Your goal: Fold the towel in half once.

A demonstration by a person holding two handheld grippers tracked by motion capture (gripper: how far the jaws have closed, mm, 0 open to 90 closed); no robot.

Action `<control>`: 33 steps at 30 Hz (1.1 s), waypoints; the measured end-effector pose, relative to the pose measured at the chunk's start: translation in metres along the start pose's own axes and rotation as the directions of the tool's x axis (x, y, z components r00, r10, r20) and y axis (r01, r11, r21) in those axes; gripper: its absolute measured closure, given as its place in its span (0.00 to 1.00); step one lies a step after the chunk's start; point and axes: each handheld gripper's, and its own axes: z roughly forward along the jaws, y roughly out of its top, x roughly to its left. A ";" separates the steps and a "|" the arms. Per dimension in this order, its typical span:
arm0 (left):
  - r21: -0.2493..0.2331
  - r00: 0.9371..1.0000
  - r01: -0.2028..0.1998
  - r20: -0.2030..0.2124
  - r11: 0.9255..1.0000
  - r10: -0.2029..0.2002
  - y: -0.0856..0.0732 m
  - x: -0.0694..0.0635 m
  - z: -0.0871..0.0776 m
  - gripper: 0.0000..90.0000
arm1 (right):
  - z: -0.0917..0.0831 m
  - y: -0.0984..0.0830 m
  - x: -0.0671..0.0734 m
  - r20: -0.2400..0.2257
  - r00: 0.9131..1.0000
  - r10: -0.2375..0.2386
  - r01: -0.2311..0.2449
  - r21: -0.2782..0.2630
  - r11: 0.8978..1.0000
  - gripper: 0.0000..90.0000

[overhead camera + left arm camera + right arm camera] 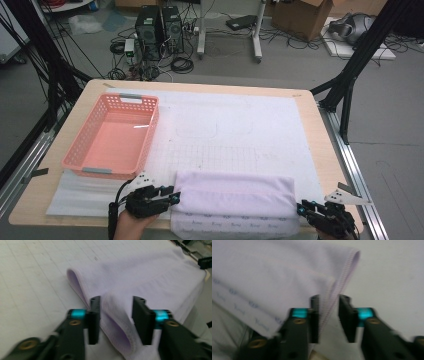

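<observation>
A folded lilac towel [235, 202] lies along the near edge of the counter [320, 145], on a white gridded mat [235, 130], with one set of fingers at each of its short ends. The left gripper [172, 196] sits at the towel's left end; in the left gripper view its fingers [94, 320] stand apart, and the rolled fold of the towel's edge [117, 327] lies between them without either pad pressing on it. The right gripper [301, 209] sits at the towel's right end; in the right gripper view its fingers [315, 317] are parted too, and the stitched hem of the towel [329, 305] runs down through the gap, close beside the left-hand finger, with bare mat beyond the other finger. A printed band along the towel's lower layer shows to the side of those fingers. Well beyond the left fingers, toward the far left of the counter, stands a pink slotted basket [80, 145].
</observation>
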 end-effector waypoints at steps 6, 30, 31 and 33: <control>-0.032 0.997 -0.020 -0.072 0.999 0.018 0.020 0.016 0.021 0.48 | 0.010 0.021 -0.011 0.043 0.999 0.002 0.000 -0.054 0.999 0.60; 0.067 0.997 -0.040 -0.065 0.997 0.044 0.017 0.015 0.049 0.93 | 0.056 0.036 -0.009 -0.055 0.991 -0.118 0.120 0.031 0.992 0.96; 0.061 0.997 -0.040 -0.064 0.997 0.044 0.021 0.016 0.049 0.94 | 0.055 0.037 -0.010 -0.052 0.992 -0.119 0.120 0.020 0.993 0.96; 0.046 0.997 -0.036 -0.066 0.998 0.039 0.030 0.018 0.051 0.94 | 0.054 0.042 -0.015 -0.061 0.993 -0.100 0.100 -0.003 0.995 0.96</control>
